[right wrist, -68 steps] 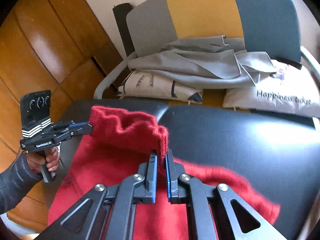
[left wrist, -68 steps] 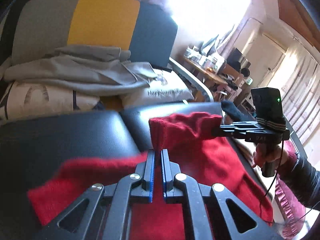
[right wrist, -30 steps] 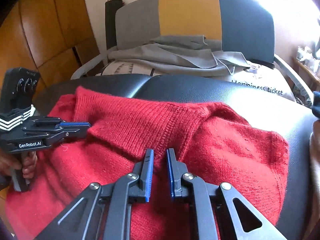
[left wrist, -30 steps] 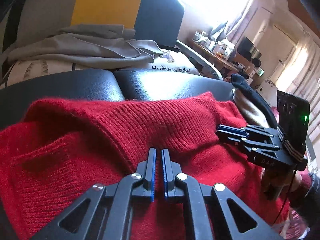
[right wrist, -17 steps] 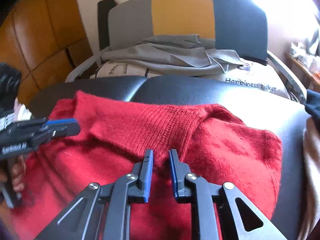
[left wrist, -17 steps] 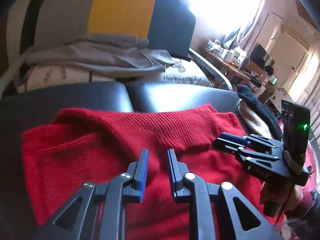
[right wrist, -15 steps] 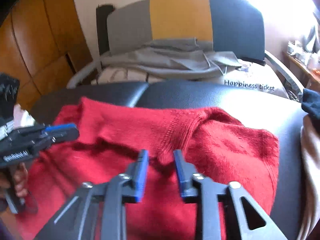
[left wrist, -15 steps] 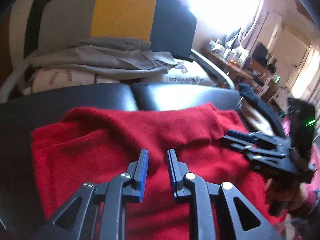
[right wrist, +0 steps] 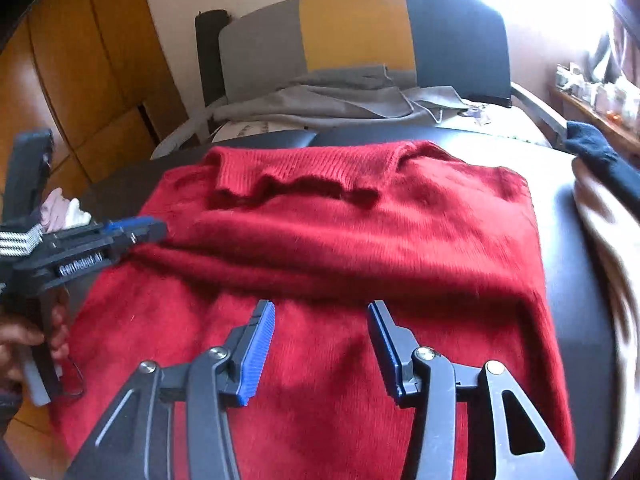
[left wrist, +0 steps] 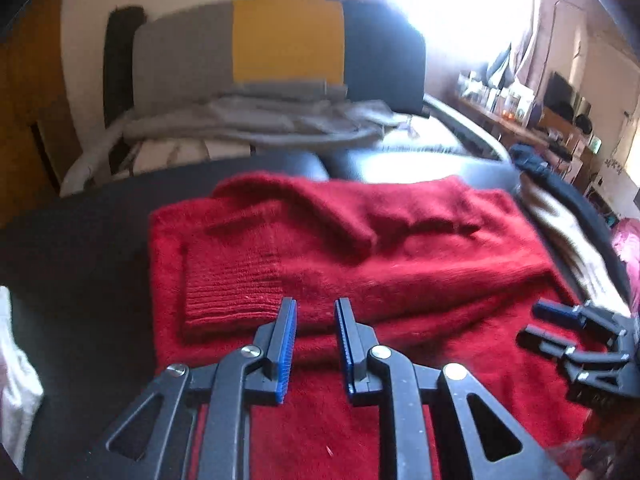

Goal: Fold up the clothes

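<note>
Red sweater [right wrist: 360,248] on black seat [right wrist: 568,240] — chair back [right wrist: 352,28] grey, yellow, dark blue.

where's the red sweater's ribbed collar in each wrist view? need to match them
Left wrist: ribbed collar upper centre, at the red sweater far edge, blurred.
Right wrist: ribbed collar upper centre, folded band across the sweater top.
Shared landmark: yellow panel of the chair back behind.
</note>
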### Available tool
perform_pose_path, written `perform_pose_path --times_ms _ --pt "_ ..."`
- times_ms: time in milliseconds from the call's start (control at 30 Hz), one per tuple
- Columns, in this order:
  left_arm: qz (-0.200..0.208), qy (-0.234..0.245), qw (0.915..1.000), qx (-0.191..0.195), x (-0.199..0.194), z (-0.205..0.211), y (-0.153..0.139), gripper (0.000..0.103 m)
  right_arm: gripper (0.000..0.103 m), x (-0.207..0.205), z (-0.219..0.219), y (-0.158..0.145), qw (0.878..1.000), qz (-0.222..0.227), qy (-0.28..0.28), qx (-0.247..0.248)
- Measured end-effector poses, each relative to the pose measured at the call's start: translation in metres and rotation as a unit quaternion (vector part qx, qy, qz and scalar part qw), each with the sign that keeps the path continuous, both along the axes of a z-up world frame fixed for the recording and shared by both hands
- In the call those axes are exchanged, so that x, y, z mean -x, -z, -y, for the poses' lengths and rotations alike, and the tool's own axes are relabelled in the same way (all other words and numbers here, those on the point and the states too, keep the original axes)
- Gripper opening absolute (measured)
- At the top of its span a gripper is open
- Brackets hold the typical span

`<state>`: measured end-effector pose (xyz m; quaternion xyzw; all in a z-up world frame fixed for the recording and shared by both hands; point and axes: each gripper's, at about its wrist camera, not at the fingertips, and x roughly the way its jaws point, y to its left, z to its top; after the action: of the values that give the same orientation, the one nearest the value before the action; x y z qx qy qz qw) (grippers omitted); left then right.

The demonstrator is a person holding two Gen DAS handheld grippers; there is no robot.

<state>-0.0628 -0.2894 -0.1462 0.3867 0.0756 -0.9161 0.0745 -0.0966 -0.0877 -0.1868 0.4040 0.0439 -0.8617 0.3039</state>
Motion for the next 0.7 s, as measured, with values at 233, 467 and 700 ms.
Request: perform_pose_path --times_ms 233,467,700 --pt "-0.029 -0.010 0.9994 -0.015 -0.053 -0.018 -0.019 0.019 0.051 -0.043 -0.019 0.007 1.000 0.001 0.006 -0.007" --pt "0.016 -0.040 0.9978 -0.050 -0.124 -0.013 0.013 0.019 0.059 -0.074 -0.056 0.013 0.999 0.025 0.021 -0.005" --pt "0.038 -0.085 0.9925 -0.079 -0.216 0.010 0.034 0.019 0.063 -0.108 -0.163 0.005 0.994 0.054 0.089 0.035"
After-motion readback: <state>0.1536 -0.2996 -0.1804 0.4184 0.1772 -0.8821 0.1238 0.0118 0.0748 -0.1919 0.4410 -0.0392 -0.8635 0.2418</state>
